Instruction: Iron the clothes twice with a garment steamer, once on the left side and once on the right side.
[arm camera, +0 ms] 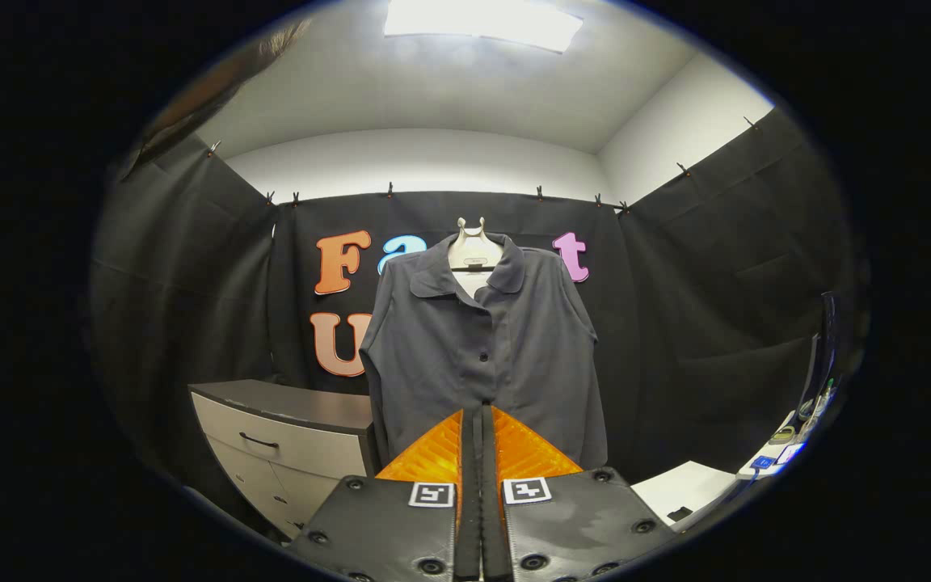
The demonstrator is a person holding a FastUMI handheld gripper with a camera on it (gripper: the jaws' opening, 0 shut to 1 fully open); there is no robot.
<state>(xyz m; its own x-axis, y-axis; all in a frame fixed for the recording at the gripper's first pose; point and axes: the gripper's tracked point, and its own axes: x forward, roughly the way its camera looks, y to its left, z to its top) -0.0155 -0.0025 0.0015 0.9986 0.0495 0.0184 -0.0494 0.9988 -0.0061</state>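
Grey cabinet (pixel 296 440) with 1 dark handle on its drawer, standing beside the hanging shirt (pixel 486 356), shirt carried on a pale hanger (pixel 473 246), white table (pixel 688 485) opposite, small dark item on it, gripper (pixel 482 416) fingers closed together, nothing between them.

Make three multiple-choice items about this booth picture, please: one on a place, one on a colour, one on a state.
1. Where does the shirt hang?
A. on a hanger before the back wall, beyond the fingers
B. flat on the cabinet
C. between the fingers

2. What colour is the shirt?
A. white
B. dark grey
C. red

3. How do the fingers of the gripper stand?
A. wide apart
B. closed together on nothing
C. pressed on the shirt

Answers: 1 A, the collar sits on the hanger; 2 B, the cloth is dark grey; 3 B, the fingers meet, short of the shirt. The cabinet stands beside it.
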